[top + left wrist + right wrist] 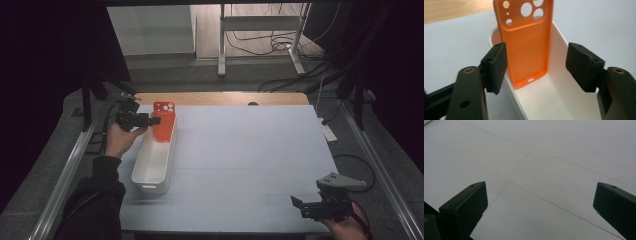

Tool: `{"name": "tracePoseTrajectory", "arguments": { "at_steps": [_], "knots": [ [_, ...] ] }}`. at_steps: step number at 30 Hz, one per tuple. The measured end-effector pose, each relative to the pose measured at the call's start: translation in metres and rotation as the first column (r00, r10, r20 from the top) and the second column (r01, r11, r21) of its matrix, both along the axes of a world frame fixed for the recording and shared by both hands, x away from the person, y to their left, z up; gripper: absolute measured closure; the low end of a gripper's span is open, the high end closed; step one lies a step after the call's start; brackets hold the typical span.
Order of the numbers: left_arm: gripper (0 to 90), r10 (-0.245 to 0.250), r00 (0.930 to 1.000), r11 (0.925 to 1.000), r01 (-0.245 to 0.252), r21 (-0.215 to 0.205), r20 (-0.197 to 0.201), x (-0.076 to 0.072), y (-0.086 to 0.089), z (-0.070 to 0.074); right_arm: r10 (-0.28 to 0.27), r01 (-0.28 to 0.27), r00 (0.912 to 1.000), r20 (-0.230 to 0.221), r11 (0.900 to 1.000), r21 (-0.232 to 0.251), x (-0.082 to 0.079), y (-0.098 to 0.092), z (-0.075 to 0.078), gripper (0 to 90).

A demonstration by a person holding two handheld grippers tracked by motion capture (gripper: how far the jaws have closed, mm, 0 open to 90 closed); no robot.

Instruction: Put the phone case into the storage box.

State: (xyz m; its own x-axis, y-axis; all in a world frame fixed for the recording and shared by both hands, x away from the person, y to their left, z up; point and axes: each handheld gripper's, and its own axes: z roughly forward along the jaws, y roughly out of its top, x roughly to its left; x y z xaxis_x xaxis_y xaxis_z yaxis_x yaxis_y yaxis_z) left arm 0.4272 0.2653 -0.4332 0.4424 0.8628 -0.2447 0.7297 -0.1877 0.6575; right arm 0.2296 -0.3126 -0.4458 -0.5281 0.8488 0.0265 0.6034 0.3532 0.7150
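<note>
Left claw spread wide, gripping nothing, jaws flanking an orange phone case without touching it. Case upright, lower end inside the far end of a long white bin, leaning on the bin's end wall. Probably just let go, or about to be taken; cannot tell which. For a clean grip: centre both pads on the case's long edges, close slowly, lift straight up clear of the rim. Right claw wide open too, empty, low over bare table at the near right corner, well apart.
</note>
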Motion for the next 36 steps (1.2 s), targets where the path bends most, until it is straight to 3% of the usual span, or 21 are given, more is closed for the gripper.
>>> {"name": "tracePoseTrajectory", "arguments": {
  "at_steps": [11,21,27,36],
  "knots": [
    [20.1,-0.018,0.9993,0.9995,0.017,0.025,0.032,-0.008,-0.002,0.002,0.005,-0.005,1.0000,0.001,1.000,0.000,0.000,0.000,0.000,0.0],
    [11.6,-0.035,0.9986,0.9993,0.036,-0.014,0.040,-0.020,0.000,0.002,0.008,-0.008,1.0000,0.001,1.000,-0.001,0.000,0.001,0.000,0.0],
    [6.3,-0.063,0.9963,0.9978,0.064,-0.014,0.058,-0.027,-0.003,0.004,0.007,-0.007,1.0000,0.001,1.000,-0.002,0.000,0.001,0.000,0.0],
    [1.8,-0.090,0.9912,0.9959,0.089,0.017,0.098,-0.039,-0.010,0.005,0.003,-0.003,1.0000,0.000,1.000,0.001,0.000,0.001,0.000,0.0]
  ]
}}
